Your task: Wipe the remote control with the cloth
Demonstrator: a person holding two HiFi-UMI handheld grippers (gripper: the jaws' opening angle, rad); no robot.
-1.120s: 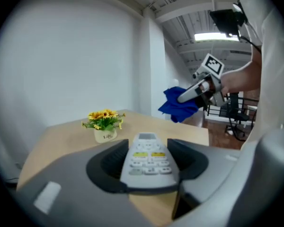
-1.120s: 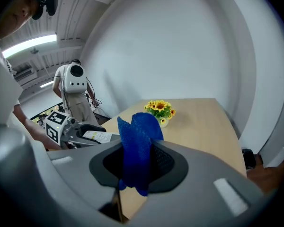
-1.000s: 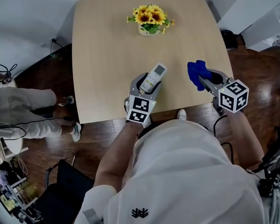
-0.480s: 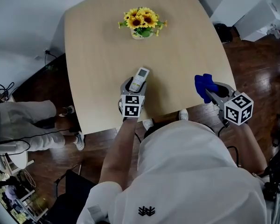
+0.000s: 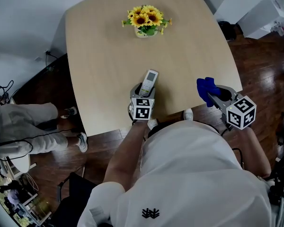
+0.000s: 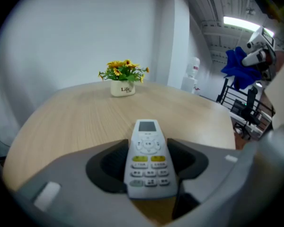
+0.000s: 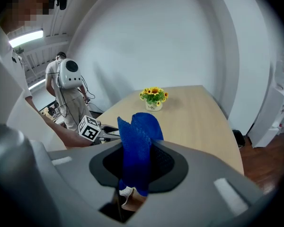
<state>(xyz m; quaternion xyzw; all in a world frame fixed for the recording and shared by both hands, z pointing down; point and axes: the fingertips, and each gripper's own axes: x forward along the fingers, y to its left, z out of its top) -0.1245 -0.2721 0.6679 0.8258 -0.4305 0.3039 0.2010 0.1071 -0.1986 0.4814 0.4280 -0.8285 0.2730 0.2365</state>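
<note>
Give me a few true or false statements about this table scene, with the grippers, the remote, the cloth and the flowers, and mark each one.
1. The left gripper grips the white remote control. True.
2. The blue cloth lies spread flat on the light wooden table. False: it is bunched up and clamped in the right gripper.
3. The cloth is touching the remote. False: they are apart, one in each gripper.
4. A pot of yellow sunflowers stands at the table's far side. True.
</note>
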